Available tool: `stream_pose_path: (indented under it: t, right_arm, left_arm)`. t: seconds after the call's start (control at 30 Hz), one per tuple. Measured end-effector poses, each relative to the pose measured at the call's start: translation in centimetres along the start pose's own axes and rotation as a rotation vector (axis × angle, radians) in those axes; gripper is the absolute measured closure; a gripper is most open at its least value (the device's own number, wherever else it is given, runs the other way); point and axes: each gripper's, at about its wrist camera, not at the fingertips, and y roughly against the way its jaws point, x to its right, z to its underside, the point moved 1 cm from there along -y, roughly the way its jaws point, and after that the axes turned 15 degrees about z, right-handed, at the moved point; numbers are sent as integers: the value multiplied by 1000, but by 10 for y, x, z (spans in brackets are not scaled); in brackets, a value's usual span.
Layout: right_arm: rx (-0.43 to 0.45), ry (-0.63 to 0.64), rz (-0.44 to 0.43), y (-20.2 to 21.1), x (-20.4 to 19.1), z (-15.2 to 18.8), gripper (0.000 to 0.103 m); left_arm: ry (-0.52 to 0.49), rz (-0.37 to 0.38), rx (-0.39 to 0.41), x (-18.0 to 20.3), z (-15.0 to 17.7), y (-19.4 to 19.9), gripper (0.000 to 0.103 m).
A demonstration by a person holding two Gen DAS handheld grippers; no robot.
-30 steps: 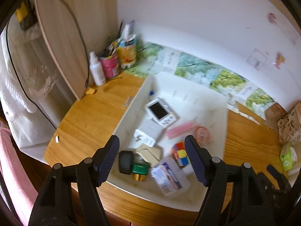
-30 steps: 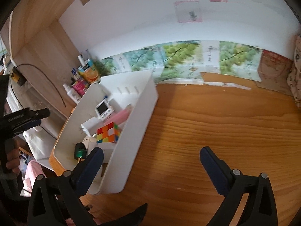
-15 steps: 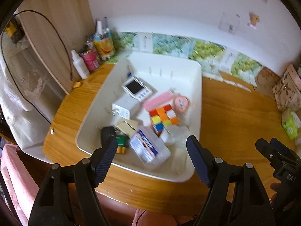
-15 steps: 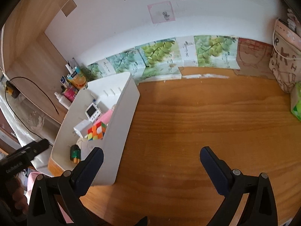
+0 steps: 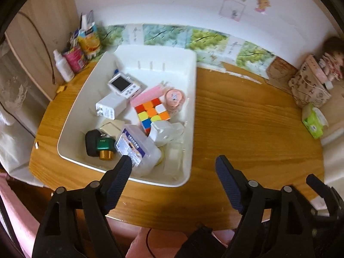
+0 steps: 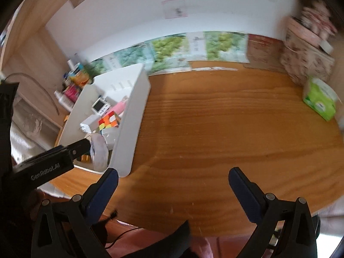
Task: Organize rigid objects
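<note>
A white rectangular plastic bin crowded with small rigid items sits on a round wooden table, ahead of and partly under the left gripper. Just beyond that gripper's left finger lies a clear plastic box with a blue-and-white label; farther ahead are a multicoloured puzzle cube, a white power adapter and a small white handheld device with a dark screen. The left gripper's jaws are opening, with nothing between them but the bin's near corner and bare wood below. The right gripper hangs wide and empty over bare tabletop, the bin beyond its left finger. A green tissue pack rests far off to its right.
</note>
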Motion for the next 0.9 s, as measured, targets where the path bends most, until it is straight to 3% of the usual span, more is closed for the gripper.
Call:
stream_pose_path:
  t: [0.07, 0.2, 0.43, 0.6, 0.9]
  right_arm:
    - [8, -32, 21, 6, 6, 1, 0]
    - [21, -24, 50, 17, 6, 2, 0]
    - [57, 3, 52, 21, -1, 6, 0]
    - [129, 6, 116, 40, -1, -1, 0]
    - [115, -16, 109, 30, 3, -10, 0]
  left_arm:
    - [-32, -20, 24, 5, 2, 7, 16]
    - [-67, -17, 58, 11, 3, 18, 1]
    - [-78, -56, 141, 10, 0, 32, 0]
    - [-114, -78, 194, 17, -4, 39, 0]
    - [-144, -101, 243, 22, -13, 40, 1]
